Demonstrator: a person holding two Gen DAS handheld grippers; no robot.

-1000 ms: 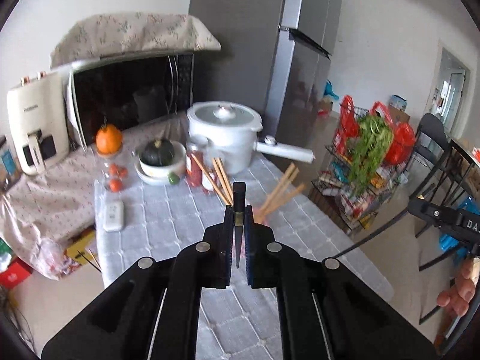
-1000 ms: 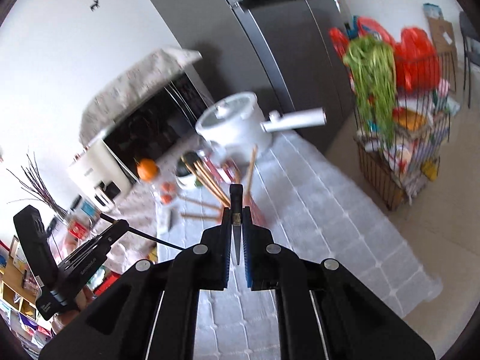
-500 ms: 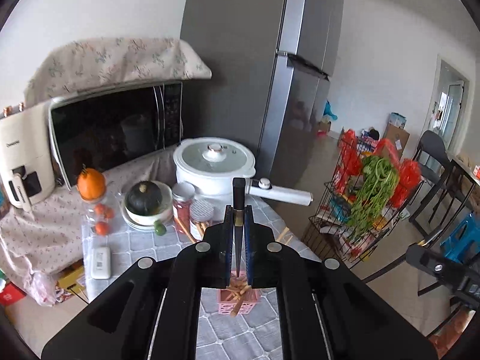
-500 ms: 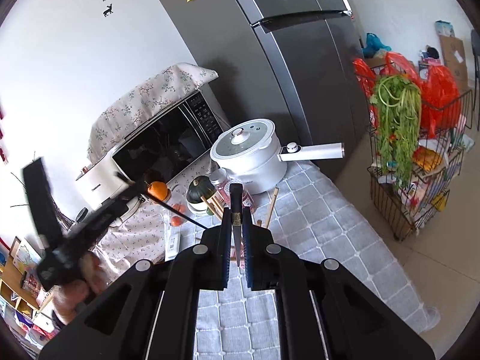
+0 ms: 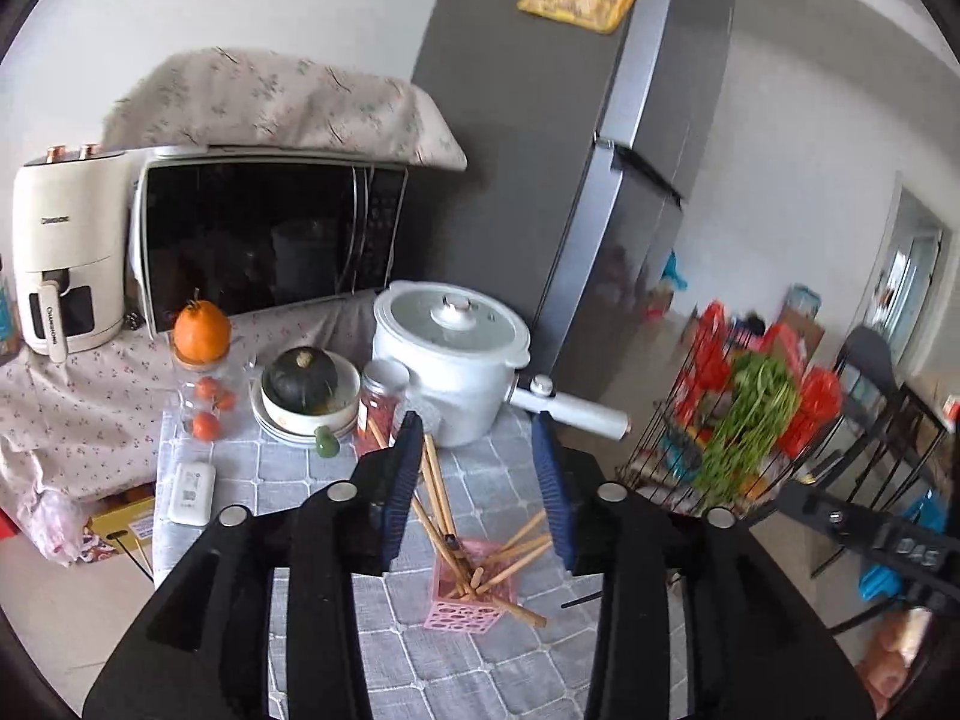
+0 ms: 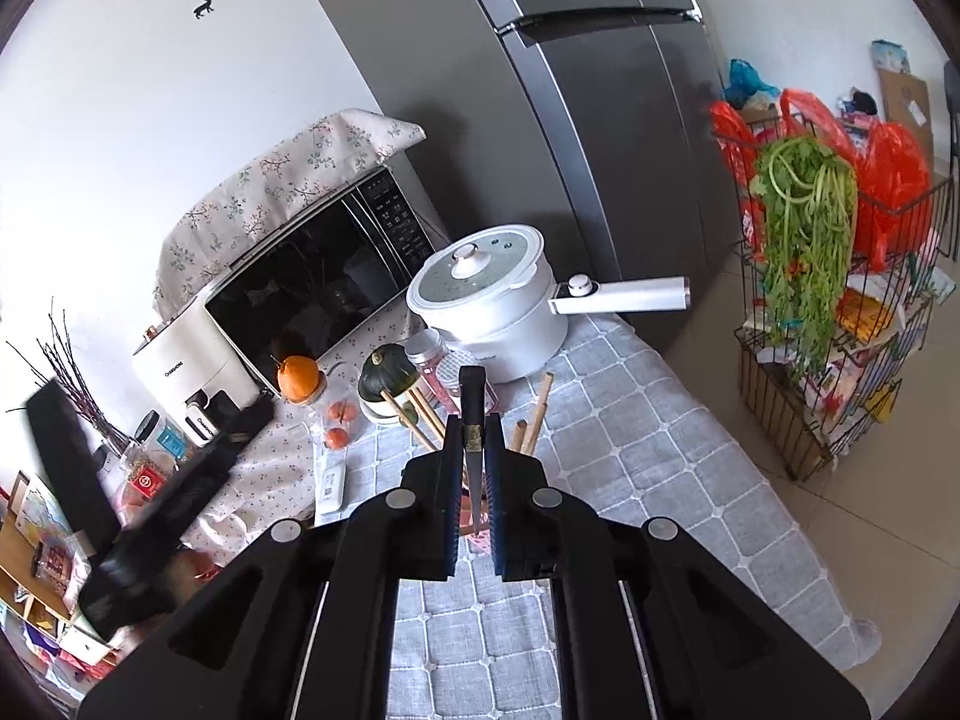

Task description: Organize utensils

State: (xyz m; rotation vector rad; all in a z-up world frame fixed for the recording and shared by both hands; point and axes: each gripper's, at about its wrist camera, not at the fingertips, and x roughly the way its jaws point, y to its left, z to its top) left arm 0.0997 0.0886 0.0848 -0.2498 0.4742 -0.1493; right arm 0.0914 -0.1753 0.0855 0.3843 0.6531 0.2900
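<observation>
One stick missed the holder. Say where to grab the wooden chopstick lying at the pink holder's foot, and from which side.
Grip the wooden chopstick near its free end, which pokes out to the right of the pink holder. Come from above, pinching across its width: it seems to lie flat on the tablecloth, with its other end tucked against the holder.

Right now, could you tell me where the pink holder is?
In the left wrist view the pink holder stands low on the grey tablecloth, between the open left gripper's fingers, below the white pot.
</observation>
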